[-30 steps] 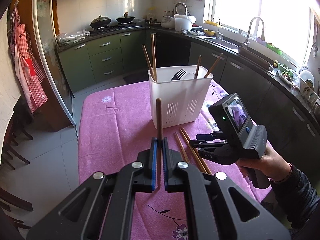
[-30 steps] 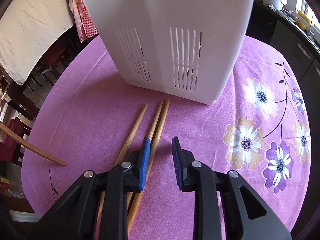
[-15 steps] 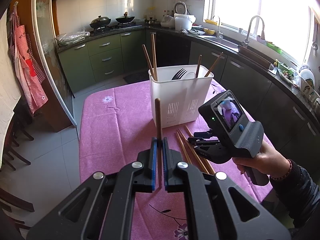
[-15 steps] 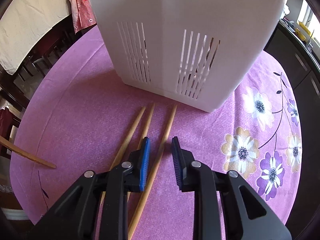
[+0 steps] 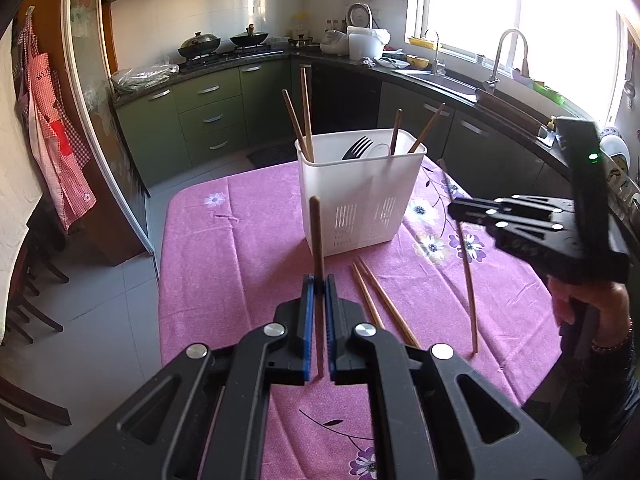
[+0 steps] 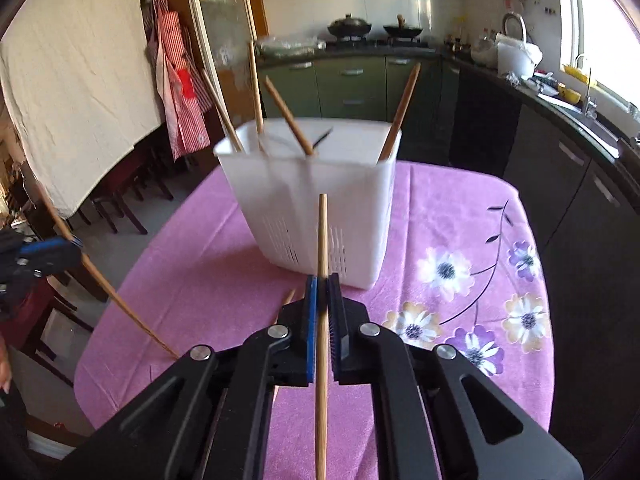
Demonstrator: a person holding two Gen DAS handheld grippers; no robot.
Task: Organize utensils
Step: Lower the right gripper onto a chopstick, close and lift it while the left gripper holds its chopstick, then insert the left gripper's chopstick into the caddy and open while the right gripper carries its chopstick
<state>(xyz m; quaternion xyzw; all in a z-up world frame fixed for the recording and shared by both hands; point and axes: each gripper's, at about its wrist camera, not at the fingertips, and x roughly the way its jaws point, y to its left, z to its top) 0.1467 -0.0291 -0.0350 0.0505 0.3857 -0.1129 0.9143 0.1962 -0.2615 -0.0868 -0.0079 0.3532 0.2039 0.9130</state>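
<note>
A home kitchen: green cabinets (image 5: 208,112) run along the back of the frame under a dark counter, two woks (image 5: 200,43) sit on a stove at upper centre, a sink tap (image 5: 508,52) stands below the bright window at upper right, and aprons (image 5: 52,132) hang at left.

Right gripper (image 6: 322,280): jaws clamped on a light wooden chopstick (image 6: 322,236), which runs lengthwise between the blue pads and pokes out past the tips toward the white utensil holder (image 6: 352,204). Holder stands on the pink floral tablecloth (image 6: 460,216), just beyond the gripper; slotted vents low on its near wall. Four chopsticks lean out of it: two at the left corner, one mid, one at the right corner. A dark utensil shows inside, blurred. Far left: left gripper (image 6: 74,245) holds another chopstick (image 6: 120,300), slanted, lower tip near the tablecloth's left edge. One more chopstick end (image 6: 289,295) shows just left of the right gripper's tips.
</note>
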